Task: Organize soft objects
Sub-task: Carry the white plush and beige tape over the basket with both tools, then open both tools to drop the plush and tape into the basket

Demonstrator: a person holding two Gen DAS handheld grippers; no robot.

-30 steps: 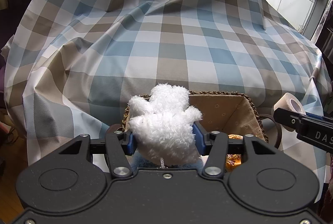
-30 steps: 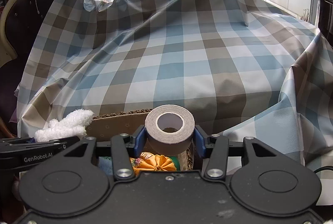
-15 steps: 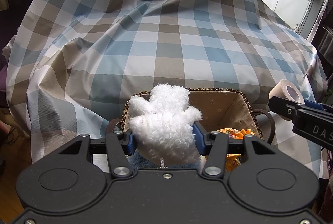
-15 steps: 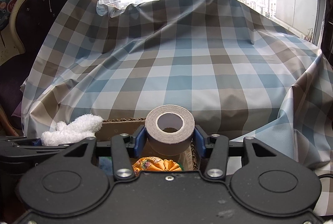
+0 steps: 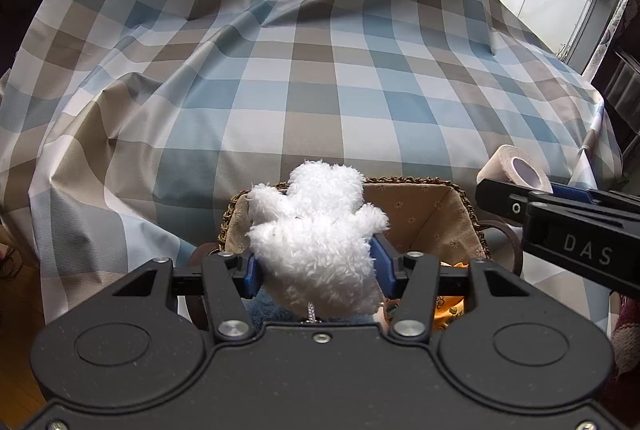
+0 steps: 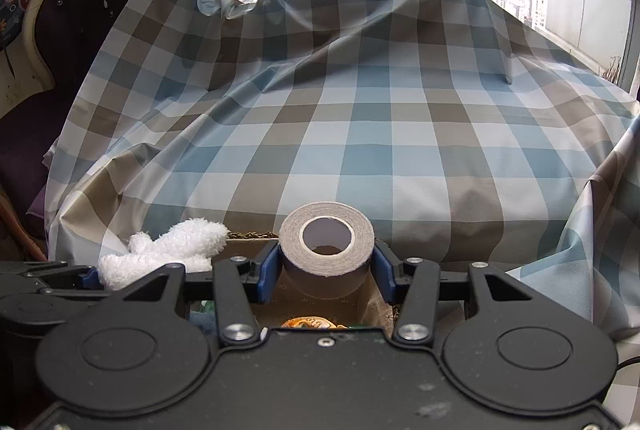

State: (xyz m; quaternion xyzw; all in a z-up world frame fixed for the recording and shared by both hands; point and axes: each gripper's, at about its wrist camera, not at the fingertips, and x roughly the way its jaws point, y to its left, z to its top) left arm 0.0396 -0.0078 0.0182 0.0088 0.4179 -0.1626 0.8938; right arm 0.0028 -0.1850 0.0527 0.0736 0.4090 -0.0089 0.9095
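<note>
Left wrist view: your left gripper (image 5: 316, 264) clamps a white plush (image 5: 316, 230) above the basket (image 5: 424, 210) on the checked cloth (image 5: 320, 78). Your right gripper (image 6: 326, 266) grips a tape roll (image 6: 326, 250) over that basket's right side.

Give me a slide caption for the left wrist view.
Left gripper clamps a white plush toy above a lined wicker basket; right gripper holds a tape roll alongside.
</note>
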